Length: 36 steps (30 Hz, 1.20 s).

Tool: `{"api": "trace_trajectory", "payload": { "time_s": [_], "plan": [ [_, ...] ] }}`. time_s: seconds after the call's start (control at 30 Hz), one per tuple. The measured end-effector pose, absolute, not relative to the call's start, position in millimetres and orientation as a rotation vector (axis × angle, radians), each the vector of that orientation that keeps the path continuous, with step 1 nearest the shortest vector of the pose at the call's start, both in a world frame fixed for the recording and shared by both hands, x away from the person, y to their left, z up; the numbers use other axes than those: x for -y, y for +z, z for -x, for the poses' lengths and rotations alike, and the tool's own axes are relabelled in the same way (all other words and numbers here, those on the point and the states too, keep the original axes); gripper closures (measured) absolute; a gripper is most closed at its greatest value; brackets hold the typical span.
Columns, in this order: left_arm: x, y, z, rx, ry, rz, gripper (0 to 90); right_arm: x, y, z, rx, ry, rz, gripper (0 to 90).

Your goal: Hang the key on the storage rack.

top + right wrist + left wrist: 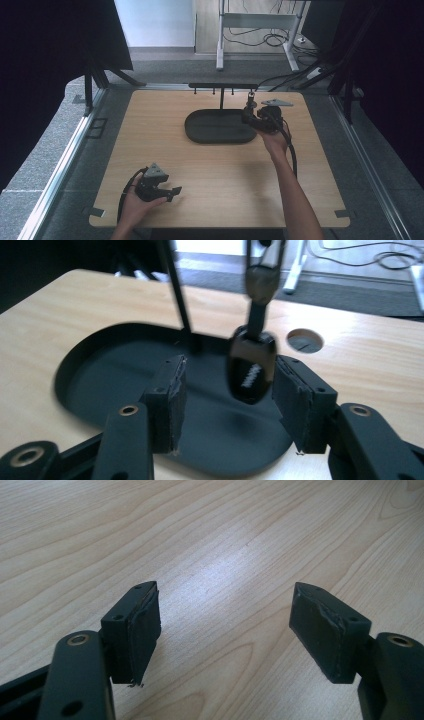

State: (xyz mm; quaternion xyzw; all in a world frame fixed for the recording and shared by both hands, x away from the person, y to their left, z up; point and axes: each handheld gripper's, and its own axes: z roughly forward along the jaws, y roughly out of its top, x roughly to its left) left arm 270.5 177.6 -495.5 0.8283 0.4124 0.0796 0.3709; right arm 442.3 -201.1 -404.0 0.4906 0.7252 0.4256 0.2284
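High view: the right gripper (248,116) reaches a small black key fob (251,102) hanging from the rack (222,85) above its oval black base (220,126) on the wooden table (215,170). Left gripper view: the left gripper (225,630) gapes over bare wood. Right gripper view: the glossy fob (250,367) dangles between released jaws, apparently brushing one pad.

Grey carpet floor (165,67) beyond the wooden table (215,195), white desk frame (257,22), loose cables (255,39), black curtains (45,60).
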Motion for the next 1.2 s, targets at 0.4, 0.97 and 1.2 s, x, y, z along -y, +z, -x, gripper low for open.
{"api": "trace_trajectory", "payload": {
  "time_s": [0.4, 0.97, 1.2],
  "plan": [
    [-177, -494, -269, -1.060, 0.228, -2.116, 29.4, 218, -420, -390, -2.031, 1.255, -1.249, 47.6],
    [-175, -492, -268, -1.047, 0.245, -2.109, 29.6, 227, -452, -313, -2.109, 1.387, -1.131, 48.1],
    [-174, -492, -267, -1.043, 0.250, -2.112, 29.7, 227, -467, -297, -2.157, 1.342, -1.112, 47.6]
  ]
}}
